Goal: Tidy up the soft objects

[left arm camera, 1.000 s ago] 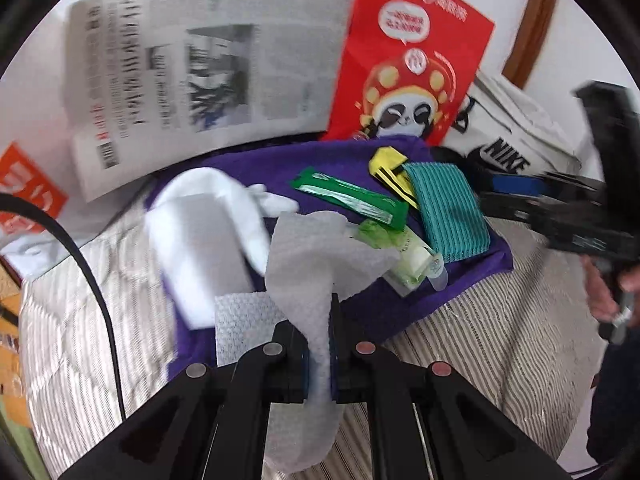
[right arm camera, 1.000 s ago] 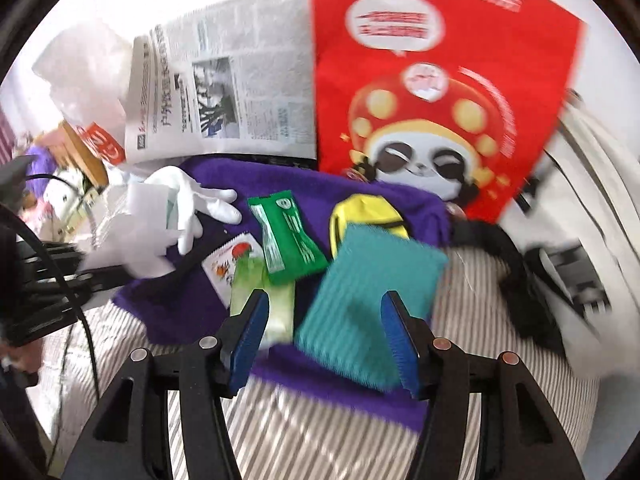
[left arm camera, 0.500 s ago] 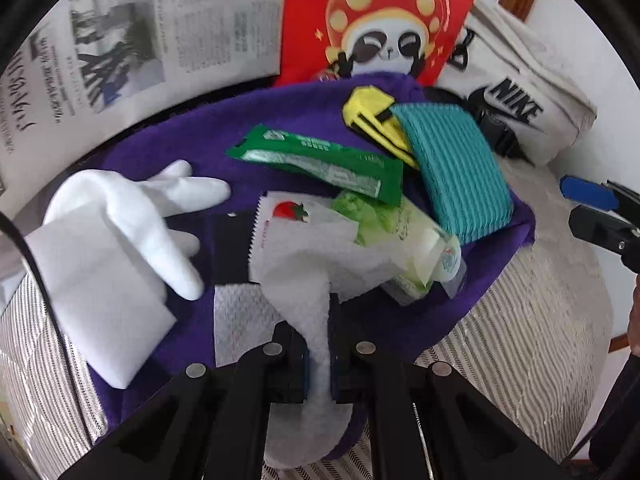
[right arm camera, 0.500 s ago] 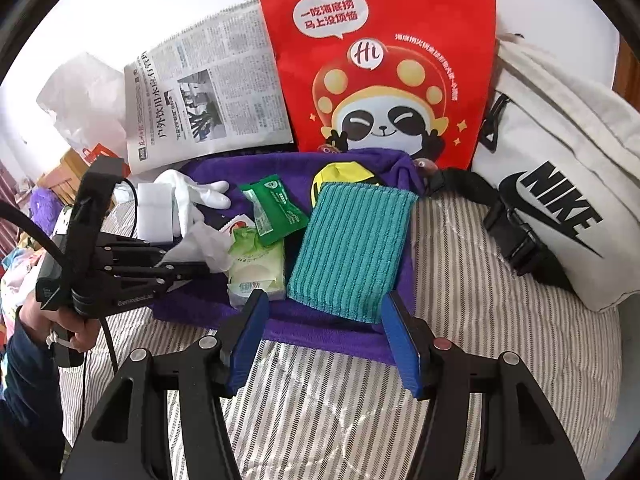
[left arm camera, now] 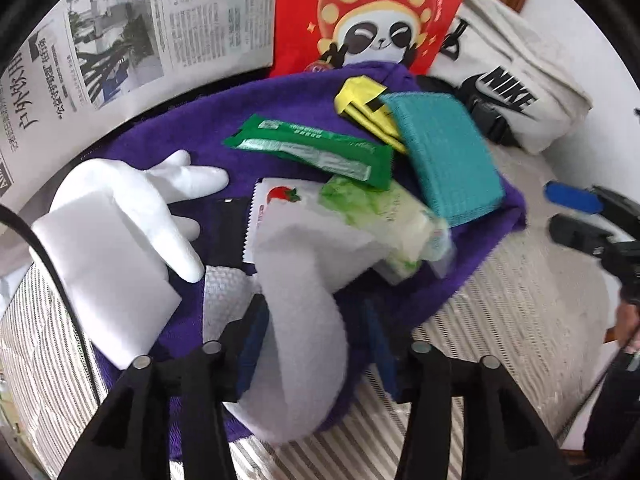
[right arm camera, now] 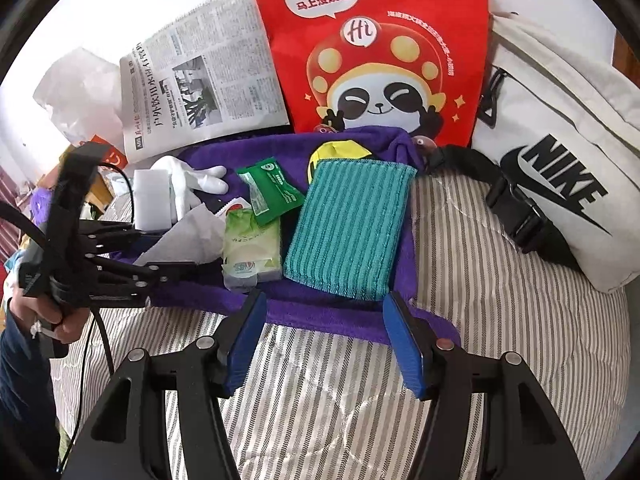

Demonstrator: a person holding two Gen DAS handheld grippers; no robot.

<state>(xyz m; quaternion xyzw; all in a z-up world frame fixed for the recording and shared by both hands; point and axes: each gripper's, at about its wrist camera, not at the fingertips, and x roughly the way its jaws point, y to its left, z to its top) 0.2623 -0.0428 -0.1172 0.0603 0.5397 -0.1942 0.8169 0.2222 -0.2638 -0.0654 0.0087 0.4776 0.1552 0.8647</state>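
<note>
A purple towel (left arm camera: 168, 148) lies on the striped bed and carries a white glove (left arm camera: 160, 200), a white foam block (left arm camera: 104, 280), a green sachet (left arm camera: 312, 148), a pale green wipes pack (left arm camera: 384, 220), a teal ribbed cloth (left arm camera: 448, 160) and a yellow item (left arm camera: 360, 96). My left gripper (left arm camera: 316, 344) is open; a white paper tissue (left arm camera: 304, 320) lies loose between its fingers, draped over the towel's front edge. My right gripper (right arm camera: 324, 344) is open and empty, just in front of the teal cloth (right arm camera: 348, 224) and the towel (right arm camera: 320, 316).
A newspaper (right arm camera: 204, 84) and a red panda bag (right arm camera: 376, 48) stand behind the towel. A white Nike bag (right arm camera: 560, 168) with a black strap lies to the right. The striped bedcover (right arm camera: 500, 320) stretches out in front and to the right.
My left gripper has opened and let go of the white tissue, which now lies loose between its fingers. The right gripper has moved a little closer to the towel.
</note>
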